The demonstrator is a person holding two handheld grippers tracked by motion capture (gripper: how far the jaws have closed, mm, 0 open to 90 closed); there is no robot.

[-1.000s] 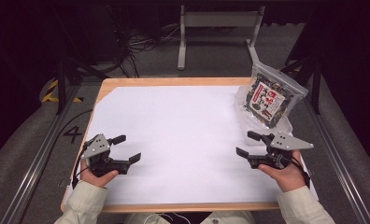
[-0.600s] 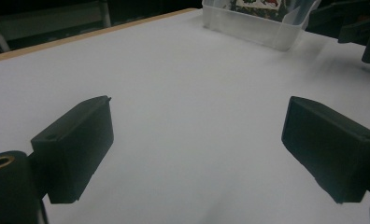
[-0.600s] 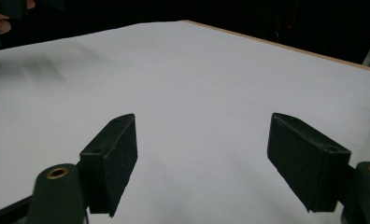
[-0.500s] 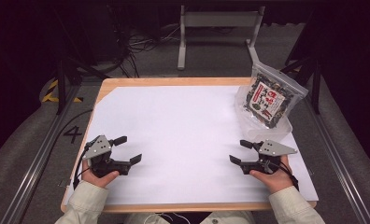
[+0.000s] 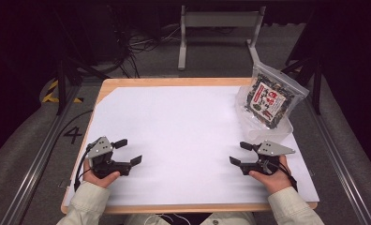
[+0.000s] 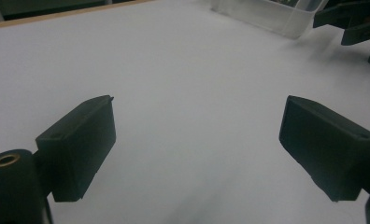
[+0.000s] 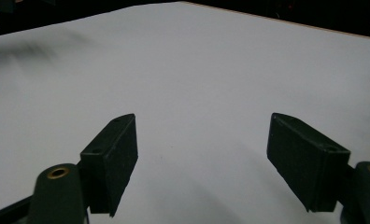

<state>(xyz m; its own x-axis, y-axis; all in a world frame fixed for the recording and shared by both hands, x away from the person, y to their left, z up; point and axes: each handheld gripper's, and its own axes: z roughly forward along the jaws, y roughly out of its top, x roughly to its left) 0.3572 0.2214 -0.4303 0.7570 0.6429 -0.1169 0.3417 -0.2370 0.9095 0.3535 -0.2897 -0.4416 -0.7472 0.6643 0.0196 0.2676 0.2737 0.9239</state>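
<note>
We are holding the left gripper (image 5: 127, 152) low over the near left part of the white sheet (image 5: 183, 140), its jaws standing wide apart with nothing between them. The right gripper (image 5: 242, 153) is sitting at the near right, jaws likewise spread and empty, pointing toward the middle of the sheet. In the left gripper view the right gripper (image 6: 356, 28) is showing at the upper right edge, just beside the clear tub (image 6: 272, 16).

Farther off, the snack bag (image 5: 270, 99) is resting in the clear plastic tub (image 5: 272, 131) at the far right of the sheet. We are finding it near the right gripper, just beyond it and apart, and well apart from the left one. Nothing is lying on the bare sheet between the right gripper and the tub.

The wooden table edge (image 5: 174, 82) is framing the sheet. Beyond it a metal stand (image 5: 216, 28) and loose cables (image 5: 141, 44) are lying on the floor.
</note>
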